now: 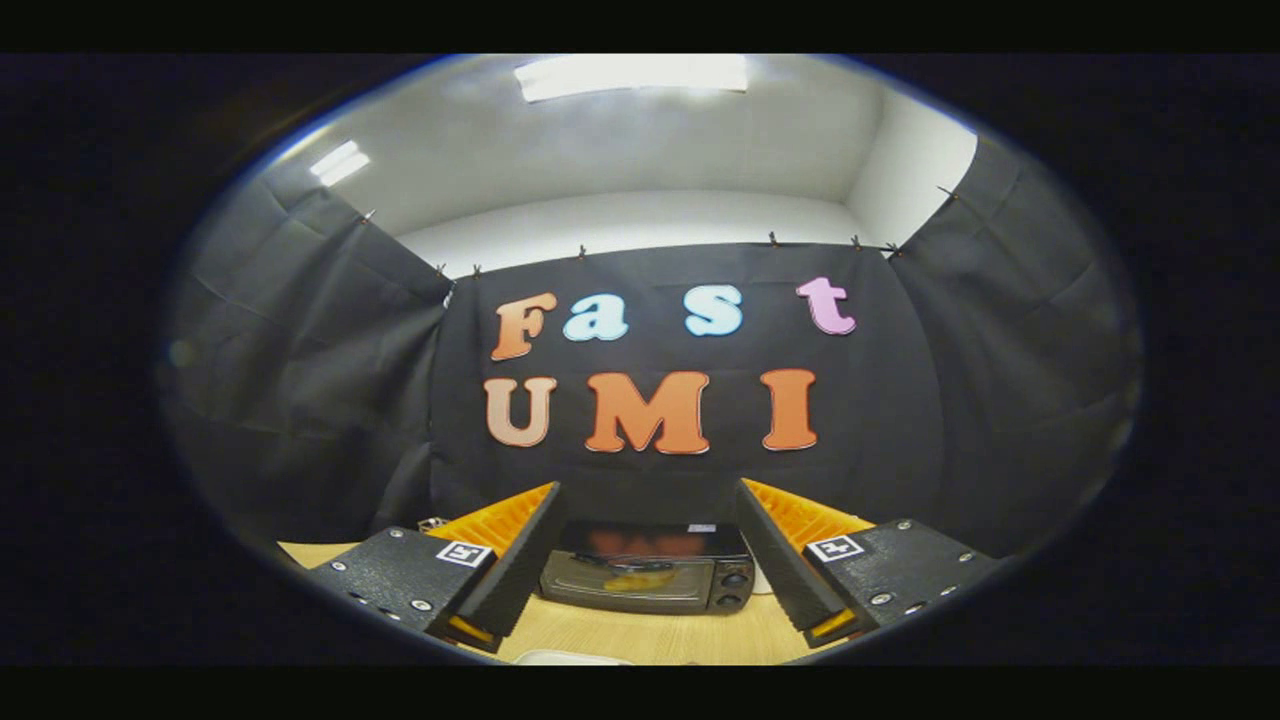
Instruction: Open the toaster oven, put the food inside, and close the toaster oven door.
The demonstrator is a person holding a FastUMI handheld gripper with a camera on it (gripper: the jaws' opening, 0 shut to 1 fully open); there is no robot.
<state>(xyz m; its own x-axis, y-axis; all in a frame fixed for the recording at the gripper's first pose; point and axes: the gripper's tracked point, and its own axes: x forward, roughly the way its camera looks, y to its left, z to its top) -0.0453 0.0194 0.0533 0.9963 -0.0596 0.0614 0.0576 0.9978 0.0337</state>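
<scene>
The gripper [648,510] is held up above a pale wooden tabletop [650,635], its two fingers [520,560] spread wide apart with nothing between them and nothing in their grasp. Each finger rises from a dark, textured mounting block fastened with small screws, and each block carries a square black-and-white marker tag [465,553] on its upper face.

Beyond the fingers, framed in the gap between their tips, stands a small black toaster oven [648,580] with a glass-fronted door. It sits on the tabletop well ahead of the gripper and apart from both fingers. The door [625,580] appears to be closed, lying flush with the front of the box. The glass shows a yellowish shape, though whether that is something inside or a reflection cannot be told. To the right of the door, on the oven's front panel, are two round dark control knobs [737,588], one above the other. The glossy top of the oven catches an orange reflection.

Directly below the gap between the fingers, nearer than the oven, the pale rim of a light-coloured object [570,658] just shows on the tabletop; too little of it is visible to say what it is.

Behind the oven hangs the booth's black cloth wall [900,400], creased and clipped along its upper edge, with a white ceiling and a bright ceiling light panel [630,75] above it.
</scene>
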